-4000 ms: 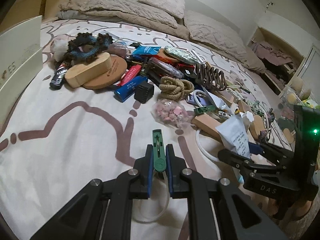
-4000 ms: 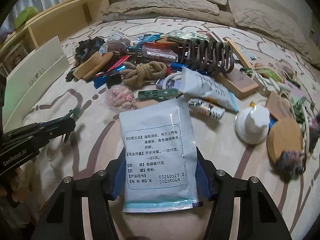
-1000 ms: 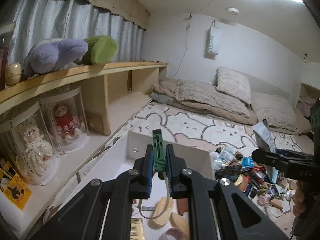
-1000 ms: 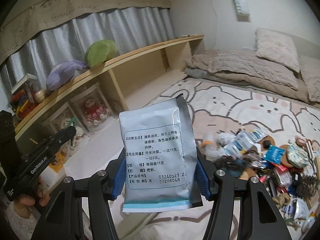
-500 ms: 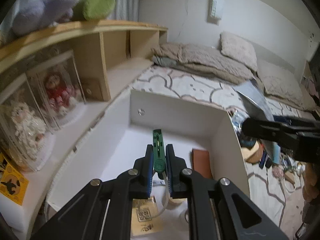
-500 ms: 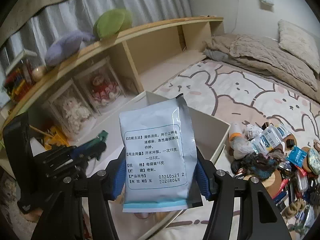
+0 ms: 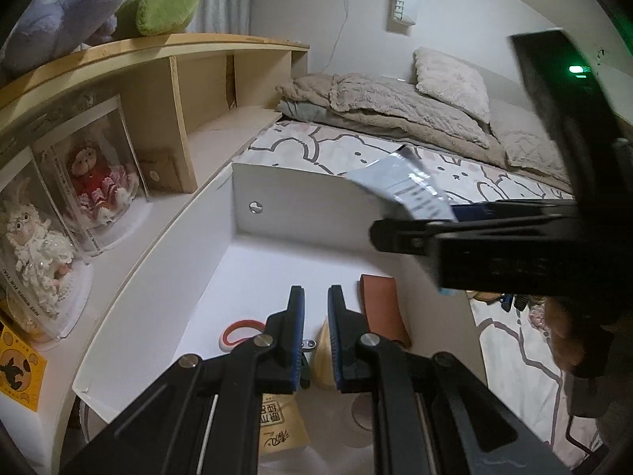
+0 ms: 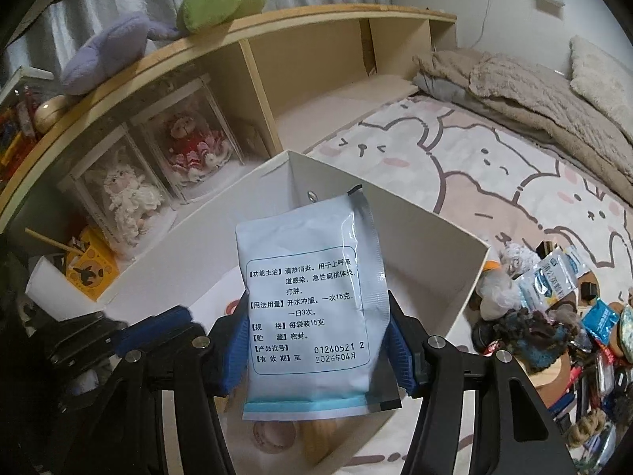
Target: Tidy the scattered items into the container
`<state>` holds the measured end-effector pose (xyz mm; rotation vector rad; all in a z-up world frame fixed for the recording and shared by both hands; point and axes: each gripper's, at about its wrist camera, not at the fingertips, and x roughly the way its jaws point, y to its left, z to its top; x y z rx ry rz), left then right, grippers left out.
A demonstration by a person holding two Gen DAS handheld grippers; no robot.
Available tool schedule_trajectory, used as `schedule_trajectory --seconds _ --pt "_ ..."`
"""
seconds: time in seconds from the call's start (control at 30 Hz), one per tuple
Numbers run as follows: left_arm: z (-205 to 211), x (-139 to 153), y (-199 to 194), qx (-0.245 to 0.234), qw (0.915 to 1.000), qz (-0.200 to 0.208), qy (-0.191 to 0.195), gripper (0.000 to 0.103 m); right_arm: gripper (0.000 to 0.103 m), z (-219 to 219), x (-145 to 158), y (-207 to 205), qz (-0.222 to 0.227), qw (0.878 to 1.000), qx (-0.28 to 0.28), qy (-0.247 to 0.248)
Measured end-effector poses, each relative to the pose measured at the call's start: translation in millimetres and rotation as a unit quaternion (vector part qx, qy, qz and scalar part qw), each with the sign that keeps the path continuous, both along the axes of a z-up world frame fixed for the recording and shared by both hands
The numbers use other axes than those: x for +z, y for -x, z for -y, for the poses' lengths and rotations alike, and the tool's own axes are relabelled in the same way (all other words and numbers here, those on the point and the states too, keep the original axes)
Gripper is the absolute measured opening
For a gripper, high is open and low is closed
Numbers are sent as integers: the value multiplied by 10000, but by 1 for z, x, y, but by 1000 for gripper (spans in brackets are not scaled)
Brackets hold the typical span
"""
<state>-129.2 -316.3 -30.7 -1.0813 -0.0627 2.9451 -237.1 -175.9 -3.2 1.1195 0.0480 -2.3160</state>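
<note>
While my right gripper [image 8: 316, 344] pinched the medicine sachet [image 8: 308, 297] at frame centre above the white box [image 8: 427, 261], I judged lowering past the rim before release wisest, my left gripper [image 7: 314, 316] closed and empty.

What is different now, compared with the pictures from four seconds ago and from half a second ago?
Both grippers travelled from the pile on the bed to above the white box. The left gripper held a green clip with a white cord until half a second ago; now nothing is between its jaws, which stand close together. Unchanged: the right gripper grips the medicine sachet as before.
</note>
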Motion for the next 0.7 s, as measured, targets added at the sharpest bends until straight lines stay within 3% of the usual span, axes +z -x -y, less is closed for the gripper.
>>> schedule_trajectory --seconds 0.7 --pt "12 4 -30 145 9994 -324 -23 12 60 49 -20 62 597 9982 5 16"
